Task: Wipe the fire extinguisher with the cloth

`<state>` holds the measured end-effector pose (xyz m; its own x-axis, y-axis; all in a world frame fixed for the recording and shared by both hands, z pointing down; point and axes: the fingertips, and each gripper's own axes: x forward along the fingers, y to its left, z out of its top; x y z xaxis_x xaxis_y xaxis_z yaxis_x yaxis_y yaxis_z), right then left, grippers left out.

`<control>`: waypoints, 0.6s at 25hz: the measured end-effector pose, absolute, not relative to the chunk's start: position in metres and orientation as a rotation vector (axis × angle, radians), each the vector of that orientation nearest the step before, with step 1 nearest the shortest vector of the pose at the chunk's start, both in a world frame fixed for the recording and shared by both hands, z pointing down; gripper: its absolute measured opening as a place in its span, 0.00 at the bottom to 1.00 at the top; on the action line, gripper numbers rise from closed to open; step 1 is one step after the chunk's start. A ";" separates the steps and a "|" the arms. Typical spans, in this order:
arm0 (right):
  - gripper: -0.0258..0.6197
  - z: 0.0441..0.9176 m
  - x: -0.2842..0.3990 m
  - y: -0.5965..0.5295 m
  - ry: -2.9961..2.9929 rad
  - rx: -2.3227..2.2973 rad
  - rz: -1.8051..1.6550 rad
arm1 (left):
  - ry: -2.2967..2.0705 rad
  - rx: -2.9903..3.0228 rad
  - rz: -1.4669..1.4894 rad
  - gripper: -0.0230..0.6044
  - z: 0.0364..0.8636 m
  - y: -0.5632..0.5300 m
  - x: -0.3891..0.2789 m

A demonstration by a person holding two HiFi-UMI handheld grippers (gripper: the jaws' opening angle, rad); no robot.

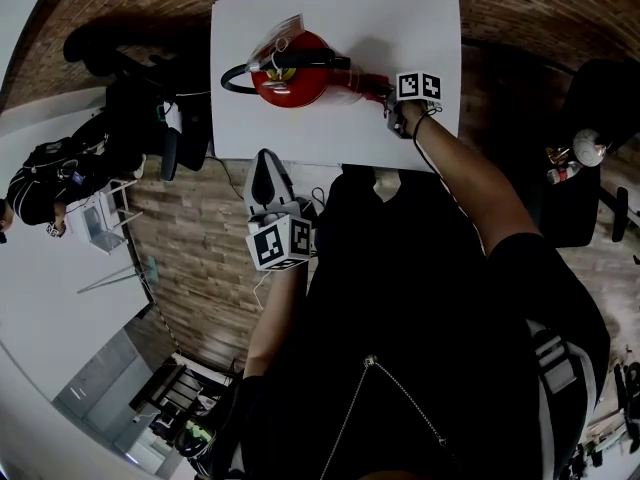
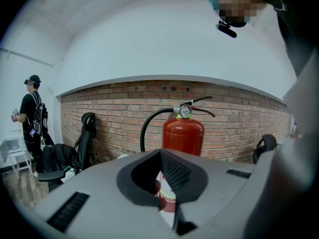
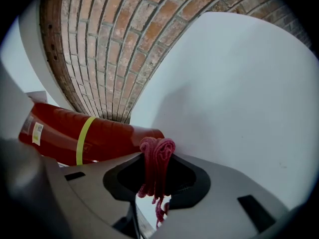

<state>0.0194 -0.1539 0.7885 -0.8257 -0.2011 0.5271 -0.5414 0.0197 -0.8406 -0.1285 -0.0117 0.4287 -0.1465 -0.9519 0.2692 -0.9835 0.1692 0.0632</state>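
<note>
A red fire extinguisher with a black hose stands upright on the white table. My right gripper is at its right side, shut on a pink-red cloth that bunches out between the jaws. In the right gripper view my right gripper holds the cloth right beside the red cylinder; whether they touch is not visible. My left gripper hangs off the table's near edge, shut and empty. In the left gripper view my left gripper faces the extinguisher from a distance.
A person in black stands at the left by a white stool. Black office chairs crowd the table's left side, and another chair sits at the right. A brick wall runs behind the table.
</note>
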 end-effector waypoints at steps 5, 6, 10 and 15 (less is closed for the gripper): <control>0.23 0.774 0.018 -0.152 -2.050 0.746 1.919 | -2.187 1.883 0.179 0.05 0.429 -0.016 -0.127; 0.23 0.771 0.018 -0.153 -2.053 0.745 1.926 | -2.182 1.888 0.178 0.05 0.430 -0.018 -0.125; 0.23 0.760 0.019 -0.153 -2.068 0.737 1.942 | -2.169 1.905 0.173 0.05 0.429 -0.022 -0.120; 0.23 0.747 0.019 -0.153 -2.068 0.735 1.964 | -2.160 1.916 0.171 0.05 0.430 -0.025 -0.118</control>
<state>0.0189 -0.1529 0.7466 -0.8573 -0.2171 0.4668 -0.4774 -0.0041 -0.8787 -0.1178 -0.0254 0.4297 -0.1049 -0.9596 0.2611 -0.9887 0.1288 0.0761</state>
